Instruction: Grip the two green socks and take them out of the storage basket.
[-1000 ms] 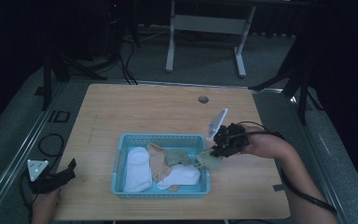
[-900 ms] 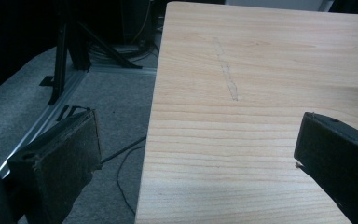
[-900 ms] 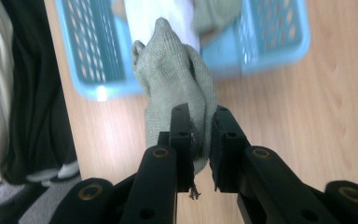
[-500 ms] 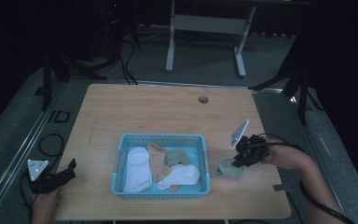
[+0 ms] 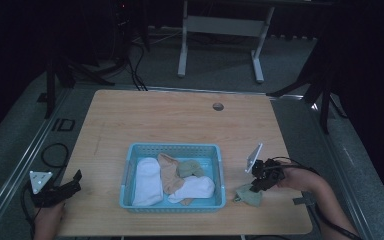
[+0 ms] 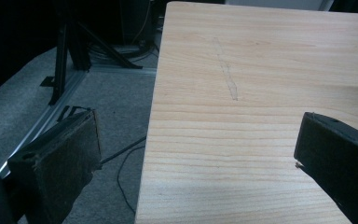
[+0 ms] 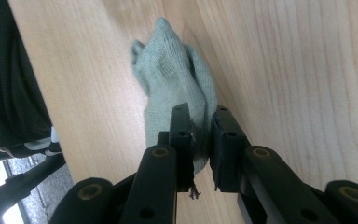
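A pale green sock [image 7: 177,79] is pinched between the jaws of my right gripper [image 7: 200,135], its free end lying on the wooden table. In the high view the green sock [image 5: 248,196] rests on the table just right of the blue basket [image 5: 130,160], under my right gripper [image 5: 257,187]. The basket holds a white sock [image 5: 147,181], a tan sock [image 5: 168,171], another green sock [image 5: 190,168] and a second white sock [image 5: 197,187]. My left gripper [image 5: 62,189] hovers at the table's front left corner, and its own view shows its two pads [image 6: 60,158] wide apart with nothing between them.
The wooden table [image 5: 180,125] has a round cable hole [image 5: 218,106] near its far edge. Bare wood lies behind the basket and to its left. Grey floor with cables and a metal rail [image 6: 46,121] lies beyond the left edge.
My right gripper has carried the green sock from over the basket's right edge down and to the right, so that the sock now touches the table. The left gripper has kept still.
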The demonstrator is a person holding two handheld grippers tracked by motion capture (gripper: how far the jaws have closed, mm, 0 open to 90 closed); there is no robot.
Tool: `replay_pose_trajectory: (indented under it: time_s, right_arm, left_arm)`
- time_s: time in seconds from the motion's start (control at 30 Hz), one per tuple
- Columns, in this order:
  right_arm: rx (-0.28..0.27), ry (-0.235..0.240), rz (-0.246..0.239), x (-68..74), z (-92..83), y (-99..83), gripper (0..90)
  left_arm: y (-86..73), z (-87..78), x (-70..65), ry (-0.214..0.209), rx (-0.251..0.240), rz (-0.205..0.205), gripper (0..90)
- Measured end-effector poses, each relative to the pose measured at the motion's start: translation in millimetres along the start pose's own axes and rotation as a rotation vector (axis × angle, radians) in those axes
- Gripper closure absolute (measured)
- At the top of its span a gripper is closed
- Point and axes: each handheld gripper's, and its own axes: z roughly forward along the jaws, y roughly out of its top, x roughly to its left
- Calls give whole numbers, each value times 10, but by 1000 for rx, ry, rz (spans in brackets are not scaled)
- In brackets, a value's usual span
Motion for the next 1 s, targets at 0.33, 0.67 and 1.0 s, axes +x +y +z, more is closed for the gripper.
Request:
replay_pose_trajectory:
  time_s: [0.33, 0.67, 1.0]
  right_arm:
    - [10, -12, 44, -83, -11, 5, 677]
    - [-22, -88, 6, -43, -336, 276, 645]
    - [-40, -103, -61, 37, -494, 711, 648]
  left_arm:
    - [0, 1, 0, 0, 0, -1, 7]
    - [0, 2, 1, 1, 1, -1, 7]
    - [0, 2, 4, -3, 1, -4, 7]
